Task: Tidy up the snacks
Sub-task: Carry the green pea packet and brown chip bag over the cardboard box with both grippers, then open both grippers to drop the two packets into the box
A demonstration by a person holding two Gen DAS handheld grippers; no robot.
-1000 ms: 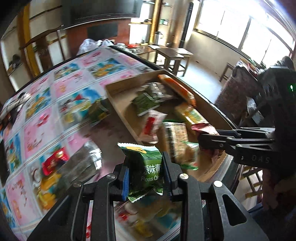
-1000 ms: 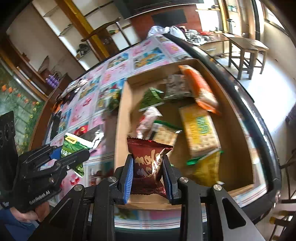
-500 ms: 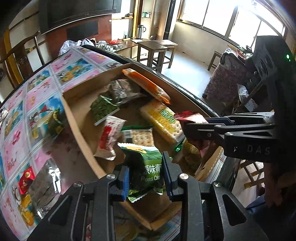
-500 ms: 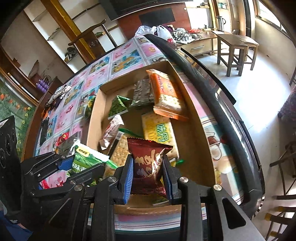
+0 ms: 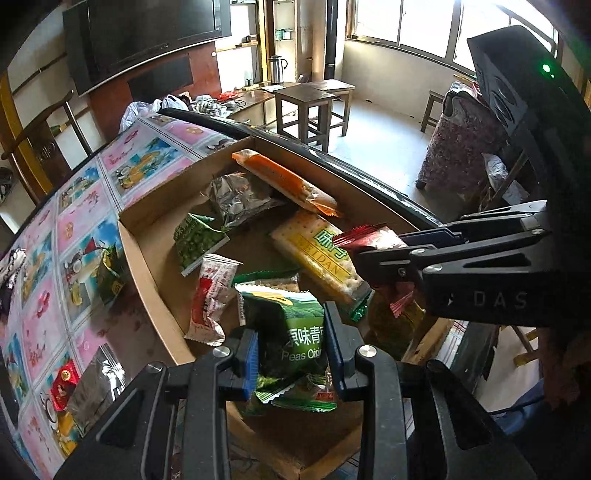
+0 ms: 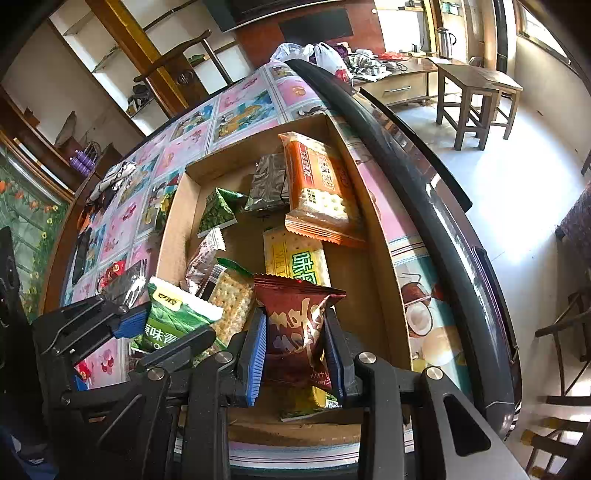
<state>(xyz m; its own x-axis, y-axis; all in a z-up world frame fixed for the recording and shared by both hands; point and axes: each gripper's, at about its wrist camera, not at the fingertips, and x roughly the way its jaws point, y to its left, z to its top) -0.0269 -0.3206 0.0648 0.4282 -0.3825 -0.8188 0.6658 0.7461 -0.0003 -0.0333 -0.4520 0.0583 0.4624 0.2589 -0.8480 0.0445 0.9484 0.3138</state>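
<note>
Right now your left gripper (image 5: 288, 354) is pinching a light, crinkly green pea packet (image 5: 291, 332) at its middle over the cardboard tray's (image 5: 155, 266) near edge; your right gripper (image 6: 295, 350) is squeezing a soft, slippery maroon snack pouch (image 6: 295, 328) alongside.

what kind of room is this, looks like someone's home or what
Most likely a lived-in family living or dining room: a big television on the wall, wooden stools by the windows, and a table under a picture-print cloth.
</note>
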